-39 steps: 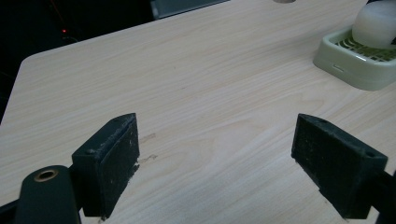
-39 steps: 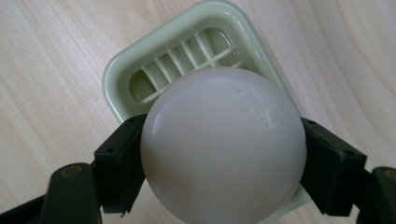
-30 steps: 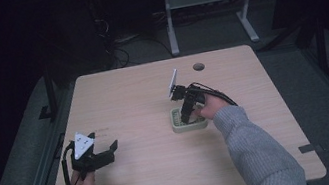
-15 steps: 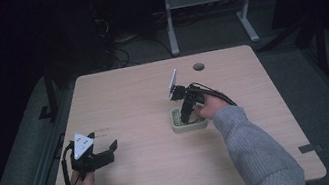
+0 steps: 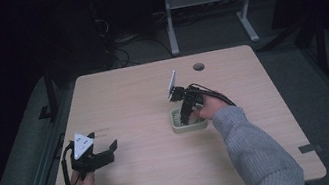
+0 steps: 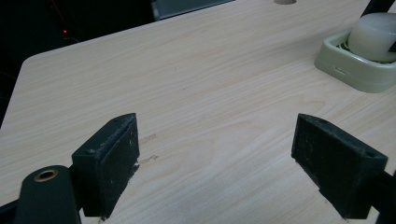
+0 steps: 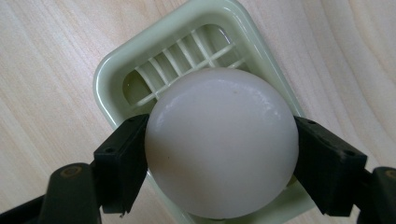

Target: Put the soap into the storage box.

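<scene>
from the high view, the right hand-held gripper points down into a pale green slotted tray that sits a bit toward 3 o'clock of the middle of the wooden bench, with the person's right hand and grey sleeve coming in from about 5 o'clock. the left hand-held gripper is way over near the 8 o'clock corner, well apart from the tray, its jaws spread with nothing between them and a grey three-cornered plate on top. in the left gripper view, the left hand-held gripper is wide open over bare wood, and the tray shows off at 2 o'clock with a white ball sitting in it. in the right gripper view, the right hand-held gripper is clamped on the white ball, one jaw pressed to it at 9 o'clock and the other at 3 o'clock. the ball is right over the tray, covering most of its slotted floor. can't tell whether the ball touches the slats.
</scene>
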`<state>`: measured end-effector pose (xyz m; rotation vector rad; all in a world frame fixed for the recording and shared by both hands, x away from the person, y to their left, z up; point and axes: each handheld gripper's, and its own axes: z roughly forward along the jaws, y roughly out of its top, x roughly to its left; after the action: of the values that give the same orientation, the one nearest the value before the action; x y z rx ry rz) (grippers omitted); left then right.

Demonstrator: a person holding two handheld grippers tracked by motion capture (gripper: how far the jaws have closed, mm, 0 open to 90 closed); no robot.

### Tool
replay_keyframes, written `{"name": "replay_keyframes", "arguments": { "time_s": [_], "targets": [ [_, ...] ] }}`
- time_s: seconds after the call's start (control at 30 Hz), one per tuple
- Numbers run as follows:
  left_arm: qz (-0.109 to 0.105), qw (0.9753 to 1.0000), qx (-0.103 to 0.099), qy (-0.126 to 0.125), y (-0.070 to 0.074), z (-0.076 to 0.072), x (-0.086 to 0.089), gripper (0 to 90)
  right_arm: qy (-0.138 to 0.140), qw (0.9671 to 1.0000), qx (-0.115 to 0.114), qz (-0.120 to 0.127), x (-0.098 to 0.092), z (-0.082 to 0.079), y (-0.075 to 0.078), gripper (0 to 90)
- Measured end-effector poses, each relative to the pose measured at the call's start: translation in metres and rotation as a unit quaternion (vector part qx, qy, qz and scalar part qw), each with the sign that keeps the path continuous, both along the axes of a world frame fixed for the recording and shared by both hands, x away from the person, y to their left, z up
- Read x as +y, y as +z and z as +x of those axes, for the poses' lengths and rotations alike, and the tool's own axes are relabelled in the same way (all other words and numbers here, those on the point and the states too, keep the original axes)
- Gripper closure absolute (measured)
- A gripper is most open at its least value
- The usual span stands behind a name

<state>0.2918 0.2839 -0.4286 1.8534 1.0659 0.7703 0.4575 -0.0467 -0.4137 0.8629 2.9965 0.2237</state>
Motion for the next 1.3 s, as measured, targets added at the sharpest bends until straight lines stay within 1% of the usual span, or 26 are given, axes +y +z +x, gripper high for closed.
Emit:
{"name": "replay_keyframes", "arguments": {
  "time_s": [0.2,0.37,0.47,0.5,0.67,0.73,0.8,0.87,0.93,1.13,1.27,1.3],
  "targets": [
    [-0.001,1.0000,-0.001,0.000,0.000,0.000,0.000,14.9,-0.004,1.0000,0.000,0.007,-0.002,-0.001,0.004,23.1],
    [-0.002,1.0000,-0.001,0.000,0.000,0.000,-0.001,14.8,-0.006,0.9997,-0.005,0.022,-0.007,-0.002,0.011,23.1],
    [0.003,1.0000,0.000,-0.003,-0.001,0.000,-0.001,14.8,-0.011,0.9995,-0.003,0.031,-0.011,-0.004,0.016,23.1],
    [0.003,1.0000,0.001,-0.004,-0.001,0.000,-0.002,14.9,-0.008,0.9995,-0.003,0.032,-0.012,-0.004,0.016,23.1],
    [0.000,1.0000,-0.002,-0.003,0.000,-0.001,-0.003,14.8,-0.017,0.9992,-0.005,0.036,-0.018,-0.007,0.022,22.6],
    [0.005,1.0000,0.000,-0.004,0.000,-0.001,-0.003,14.8,-0.017,0.9991,-0.006,0.039,-0.020,-0.008,0.025,22.6],
    [0.003,1.0000,-0.003,-0.004,0.000,0.000,-0.003,14.8,-0.019,0.9989,-0.008,0.042,-0.022,-0.008,0.026,22.6],
    [0.002,1.0000,-0.002,-0.003,0.000,-0.001,-0.003,14.8,-0.024,0.9988,-0.006,0.043,-0.024,-0.008,0.026,22.6],
    [0.003,1.0000,-0.002,-0.004,0.000,-0.001,-0.003,14.8,-0.025,0.9988,-0.006,0.042,-0.025,-0.009,0.027,22.6],
    [0.002,1.0000,-0.003,-0.002,0.000,0.000,-0.002,14.8,-0.024,0.9984,-0.010,0.051,-0.029,-0.011,0.032,22.6],
    [0.003,1.0000,-0.004,-0.003,0.000,-0.001,-0.003,14.8,-0.029,0.9983,-0.007,0.051,-0.033,-0.013,0.034,22.6],
    [0.003,1.0000,-0.003,-0.004,0.000,-0.001,-0.003,14.9,-0.028,0.9982,-0.011,0.051,-0.034,-0.014,0.035,22.6]
  ]
}}
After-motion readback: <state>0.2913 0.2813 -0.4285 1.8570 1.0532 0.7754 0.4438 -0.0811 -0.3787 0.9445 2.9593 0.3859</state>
